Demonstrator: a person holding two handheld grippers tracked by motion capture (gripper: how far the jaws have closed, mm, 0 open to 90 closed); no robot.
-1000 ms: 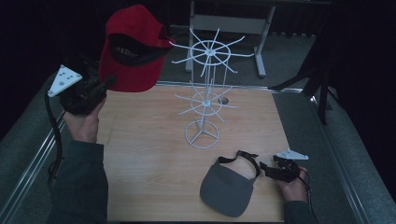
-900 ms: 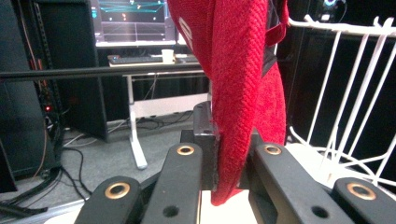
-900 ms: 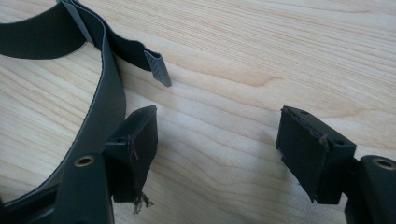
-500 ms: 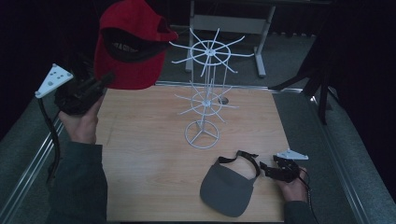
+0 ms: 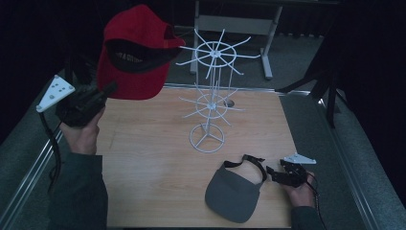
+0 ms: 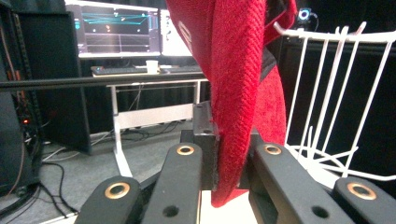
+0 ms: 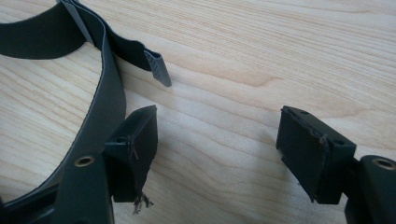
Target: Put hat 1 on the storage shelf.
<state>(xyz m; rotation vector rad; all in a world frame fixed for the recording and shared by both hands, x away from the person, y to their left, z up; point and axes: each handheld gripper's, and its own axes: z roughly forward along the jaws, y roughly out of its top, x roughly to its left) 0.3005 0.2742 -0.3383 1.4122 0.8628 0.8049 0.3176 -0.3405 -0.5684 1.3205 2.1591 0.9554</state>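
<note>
**Ana:** High view first: the left gripper [image 5: 109, 91] has the red cap [image 5: 134, 52] pinched by the edge of its brim, and over the last second the hand has drawn a little outward and the cap has risen. It now hangs up beside the top ring of the white wire stand [image 5: 210, 96], its open underside facing the camera. I'd judge the cap is being lined up for one of the upper prongs.

**Ben:** Left gripper view agrees on the grip. The jaws are almost fully together with the red fabric [image 6: 243, 93] sandwiched between them, rising straight up out of the pinch. The stand's white wires [image 6: 336, 93] sit off to the right of the jaws, near but not touching the cap.

**Ana:** That closeness is hard to read from above, where cap and top ring simply seem side by side.

**Ben:** And from above you can't see how wide the right gripper [image 5: 280, 173] stands. Right gripper view settles it: the jaws are spread wide with bare table [image 7: 261, 60] between them, nothing held.

**Ana:** The grey visor [image 5: 234, 194]?

**Ben:** Its strap [image 7: 105, 100] runs just outside the left-hand jaw, brushing past it rather than between the pads. The hand hasn't shifted; it rests low on the wood while the visor lies flat beside it.

**Ana:** So the cap is in play, the visor waiting.
</note>
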